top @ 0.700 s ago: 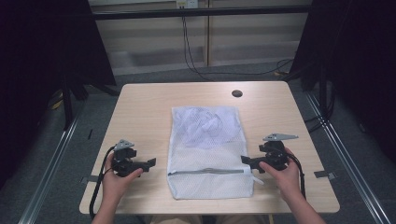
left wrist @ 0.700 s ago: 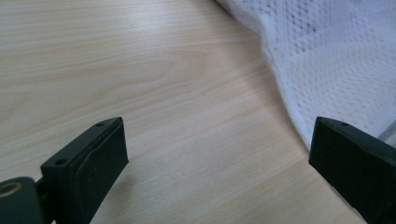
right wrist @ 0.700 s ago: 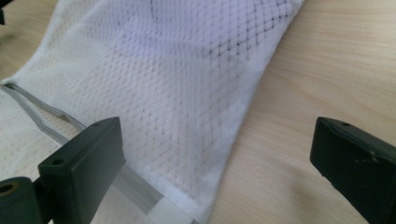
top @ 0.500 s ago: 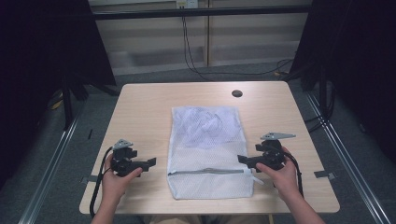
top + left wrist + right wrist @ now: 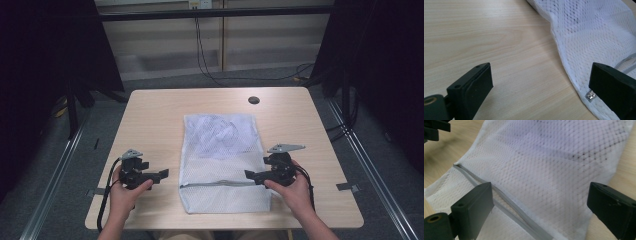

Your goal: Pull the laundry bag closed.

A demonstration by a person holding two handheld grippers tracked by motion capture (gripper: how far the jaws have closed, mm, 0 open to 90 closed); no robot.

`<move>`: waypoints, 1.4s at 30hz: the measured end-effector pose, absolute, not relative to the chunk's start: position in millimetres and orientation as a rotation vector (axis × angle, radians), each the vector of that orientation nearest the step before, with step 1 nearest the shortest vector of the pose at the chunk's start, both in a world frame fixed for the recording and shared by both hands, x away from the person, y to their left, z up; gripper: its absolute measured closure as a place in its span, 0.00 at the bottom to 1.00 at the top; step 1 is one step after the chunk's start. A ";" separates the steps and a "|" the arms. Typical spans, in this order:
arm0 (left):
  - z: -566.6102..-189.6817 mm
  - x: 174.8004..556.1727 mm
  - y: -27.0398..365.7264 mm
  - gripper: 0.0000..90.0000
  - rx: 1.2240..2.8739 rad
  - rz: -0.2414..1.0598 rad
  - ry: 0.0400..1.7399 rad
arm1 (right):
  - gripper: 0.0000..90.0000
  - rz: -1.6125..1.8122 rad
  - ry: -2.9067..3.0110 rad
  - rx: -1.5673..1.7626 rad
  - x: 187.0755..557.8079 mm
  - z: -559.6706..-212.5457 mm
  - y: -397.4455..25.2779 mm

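Nearest us, our left gripper (image 5: 161, 175) hangs spread wide just beside the near left edge of the white mesh bag (image 5: 222, 160), by its zipper pull (image 5: 590, 95). Our right gripper (image 5: 250, 175), jaws equally wide apart, hovers over the bag's zipper (image 5: 499, 202). The bag lies flat mid-surface (image 5: 150, 115), stretching away from us.

I hold my left gripper (image 5: 161, 174) low in my left hand (image 5: 125, 192), its jaws spread wide and pointing across toward my right gripper (image 5: 250, 175). My right hand (image 5: 292, 187) grips that one from behind, jaws equally wide, aimed back at the left. Both forearms reach in side by side.
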State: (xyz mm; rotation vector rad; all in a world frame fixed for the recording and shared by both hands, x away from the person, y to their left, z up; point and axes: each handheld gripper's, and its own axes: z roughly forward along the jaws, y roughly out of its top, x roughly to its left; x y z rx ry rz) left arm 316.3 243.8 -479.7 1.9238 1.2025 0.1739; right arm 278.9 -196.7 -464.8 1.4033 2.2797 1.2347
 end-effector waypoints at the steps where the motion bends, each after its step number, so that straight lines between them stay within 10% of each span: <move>1: -479.5 316.9 241.9 0.05 1.917 0.172 1.197 | 0.08 1.227 2.284 1.394 278.5 -463.1 -191.8; 42: -471.6 317.6 240.7 0.06 1.916 0.150 1.185 | 0.12 1.242 2.500 1.277 288.4 -460.7 -85.0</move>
